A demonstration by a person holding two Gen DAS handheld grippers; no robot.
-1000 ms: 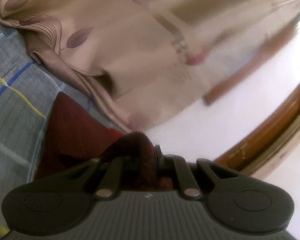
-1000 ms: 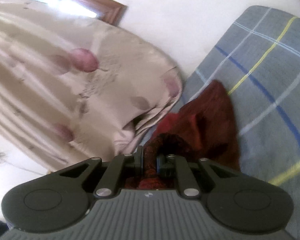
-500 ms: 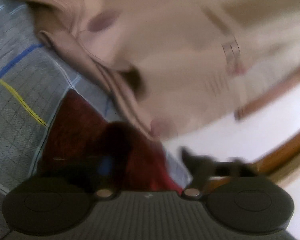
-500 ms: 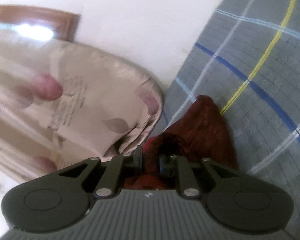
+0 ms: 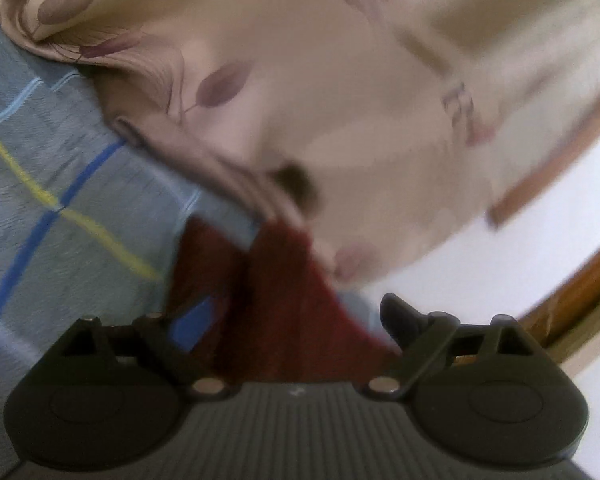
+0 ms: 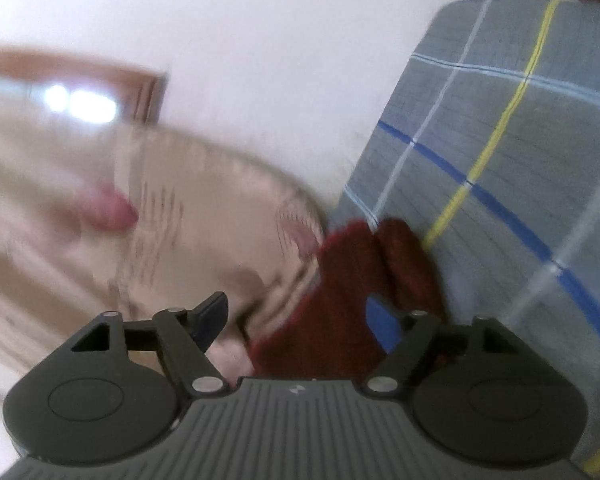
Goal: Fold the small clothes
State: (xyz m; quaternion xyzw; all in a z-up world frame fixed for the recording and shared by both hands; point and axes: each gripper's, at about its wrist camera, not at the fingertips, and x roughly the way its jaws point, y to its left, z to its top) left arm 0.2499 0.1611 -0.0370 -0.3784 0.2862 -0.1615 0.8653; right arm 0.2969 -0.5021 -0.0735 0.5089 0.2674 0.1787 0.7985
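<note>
Both grippers spread wide, dark red garment lying between the fingers of each

The left gripper (image 5: 288,320) and right gripper (image 6: 308,320) grip nothing; the dark red garment (image 6: 360,280) runs straight ahead of both on the grey checked sheet (image 6: 500,160), its far end against the beige floral pillow (image 5: 300,100).

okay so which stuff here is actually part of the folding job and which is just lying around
Part of the job:
dark red cloth, lying on the checked sheet
left gripper, open over it
right gripper, open over it

Just lying about:
grey checked sheet
beige leaf-print fabric
wooden frame
</note>
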